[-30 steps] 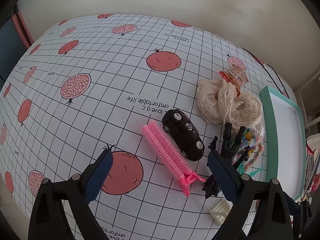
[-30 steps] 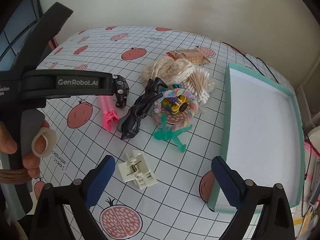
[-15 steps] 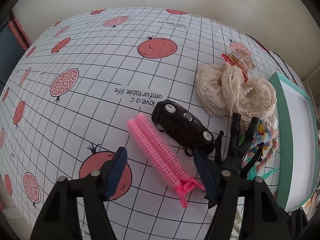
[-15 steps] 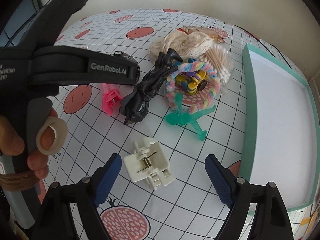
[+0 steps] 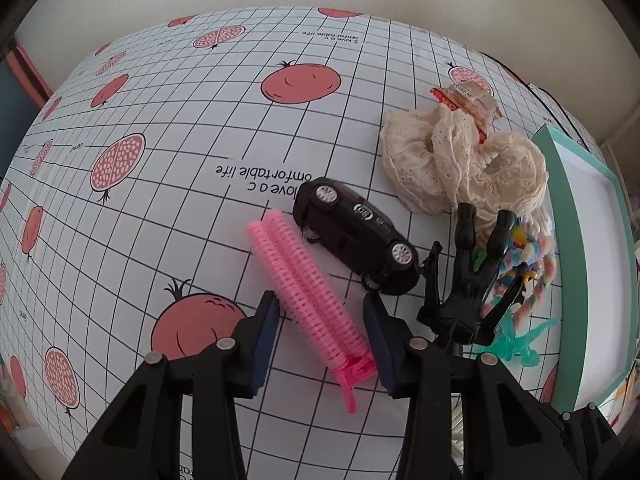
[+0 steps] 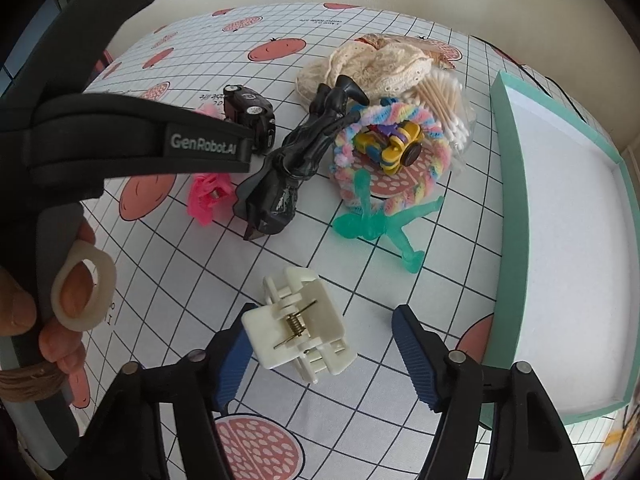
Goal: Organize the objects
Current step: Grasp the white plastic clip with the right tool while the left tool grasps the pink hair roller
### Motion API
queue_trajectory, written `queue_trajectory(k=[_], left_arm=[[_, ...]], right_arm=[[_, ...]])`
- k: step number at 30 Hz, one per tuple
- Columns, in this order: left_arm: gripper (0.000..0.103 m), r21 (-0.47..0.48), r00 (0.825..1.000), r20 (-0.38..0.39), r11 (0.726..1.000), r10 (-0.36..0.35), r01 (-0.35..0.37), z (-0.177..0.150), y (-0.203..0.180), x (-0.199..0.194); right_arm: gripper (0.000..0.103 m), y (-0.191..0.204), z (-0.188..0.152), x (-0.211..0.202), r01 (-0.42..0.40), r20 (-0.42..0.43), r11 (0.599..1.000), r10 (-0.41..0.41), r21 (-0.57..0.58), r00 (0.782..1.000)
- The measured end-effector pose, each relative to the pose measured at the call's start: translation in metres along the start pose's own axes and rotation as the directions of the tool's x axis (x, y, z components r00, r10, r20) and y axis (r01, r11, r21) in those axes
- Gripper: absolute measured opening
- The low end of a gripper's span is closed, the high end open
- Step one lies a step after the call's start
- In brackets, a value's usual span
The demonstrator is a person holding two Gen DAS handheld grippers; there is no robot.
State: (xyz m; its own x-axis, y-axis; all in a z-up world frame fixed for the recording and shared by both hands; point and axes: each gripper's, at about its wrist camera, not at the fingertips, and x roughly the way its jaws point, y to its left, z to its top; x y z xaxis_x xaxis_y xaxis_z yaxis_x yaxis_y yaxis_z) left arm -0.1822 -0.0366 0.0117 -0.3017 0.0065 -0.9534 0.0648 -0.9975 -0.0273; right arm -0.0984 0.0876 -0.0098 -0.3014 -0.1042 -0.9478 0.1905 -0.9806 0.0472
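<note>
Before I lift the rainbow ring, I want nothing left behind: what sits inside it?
Inside the ring a small yellow toy vehicle rests on the printed tablecloth. The green figure's arm pokes under the near rim. Whatever lies under the toy is hidden.

The left gripper (image 5: 320,336) is pointed steeply downward; its blue-padded jaws have just been closing and are set either side of a pink ribbed hair roller (image 5: 308,292), with no firm press seen. The right gripper (image 6: 320,360) is likewise tilted down, its jaws closing around a white plastic spring clip (image 6: 298,326), the left pad touching. A hand (image 6: 48,300) is wrapped around the left gripper's handle.
</note>
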Motion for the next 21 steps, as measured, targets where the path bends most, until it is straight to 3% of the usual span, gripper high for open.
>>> queue_trajectory(k=[9, 16, 21], left_arm=[[0.035, 0.021, 0.999, -0.021, 0.999, 0.029, -0.028, -0.005, 0.005, -0.002], [0.029, 0.016, 0.999, -0.032, 0.999, 0.029, -0.029, -0.008, 0.014, -0.004], [0.029, 0.019, 0.999, -0.039, 0.999, 0.037, -0.036, -0.011, 0.018, -0.006]], right_arm=[[0.064, 0.001, 0.011, 0.005, 0.053, -0.042, 0.999, -0.053, -0.001, 0.998], [0.036, -0.010, 0.018, 0.003, 0.032, -0.062, 0.998, -0.029, 0.049, 0.998], [0.035, -0.017, 0.022, 0.003, 0.016, -0.078, 0.997, -0.011, 0.072, 0.997]])
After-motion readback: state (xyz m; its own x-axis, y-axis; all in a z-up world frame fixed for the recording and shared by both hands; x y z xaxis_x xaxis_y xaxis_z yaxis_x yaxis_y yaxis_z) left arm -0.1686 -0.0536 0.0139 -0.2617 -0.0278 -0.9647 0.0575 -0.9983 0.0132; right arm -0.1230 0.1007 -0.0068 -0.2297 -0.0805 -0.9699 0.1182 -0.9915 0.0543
